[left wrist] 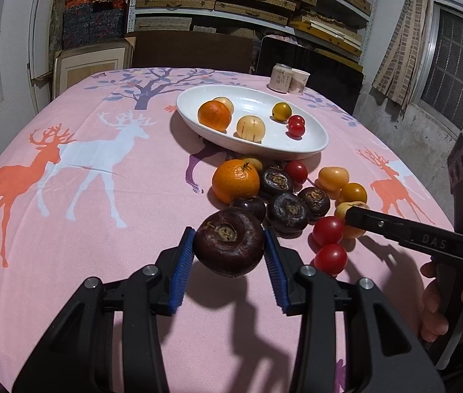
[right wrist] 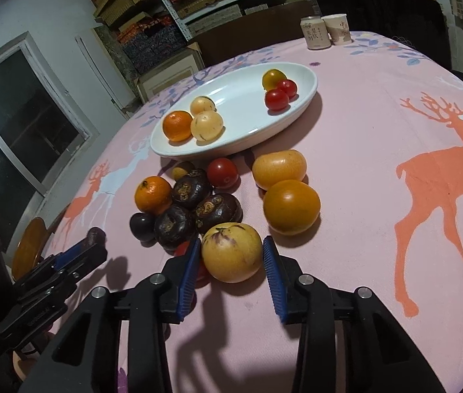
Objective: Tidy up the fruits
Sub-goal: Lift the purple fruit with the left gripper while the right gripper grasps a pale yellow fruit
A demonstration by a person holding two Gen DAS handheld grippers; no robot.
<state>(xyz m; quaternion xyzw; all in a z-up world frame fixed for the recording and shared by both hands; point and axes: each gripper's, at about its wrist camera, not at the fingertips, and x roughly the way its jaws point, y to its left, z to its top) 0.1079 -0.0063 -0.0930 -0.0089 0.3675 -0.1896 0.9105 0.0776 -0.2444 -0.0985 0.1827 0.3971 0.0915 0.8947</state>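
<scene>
I have the left tool [left wrist: 229, 245] clamped on a dark brown, flattened round water chestnut [left wrist: 229, 245]. Its blue ribbed pads [left wrist: 182, 271] press both flanks, and the chestnut hangs clear of the pink deer-print cloth on the worktop [left wrist: 67, 229], with its shadow falling below it. The right tool [right wrist: 231, 255] sits astride a pale yellow, purple-streaked round melon-like fruit [right wrist: 231, 252]. The left pad looks to be touching the skin and the right one is at it or just off, and the fruit appears to rest on the cloth, so I judge this grip is only now being taken.

The white oval ceramic dish [left wrist: 310, 149] stands beyond the pile and already holds an orange mandarin [left wrist: 214, 115], two pale yellow fruits, a small amber fruit and two red cherry tomatoes [left wrist: 296, 125]. Loose on the cloth just in front of it lie another mandarin [left wrist: 235, 180], three more dark chestnuts, a dark plum, more red tomatoes and two orange-yellow fruits [right wrist: 292, 206].

So the step in hand is a double pick, left one lifted and right one seating. Next I need to confirm the right grip is firm, raise both clear of the neighbouring tomatoes, then carry them over the near rim of the dish. I should set each down in a bare patch, since round fruit may roll.
</scene>
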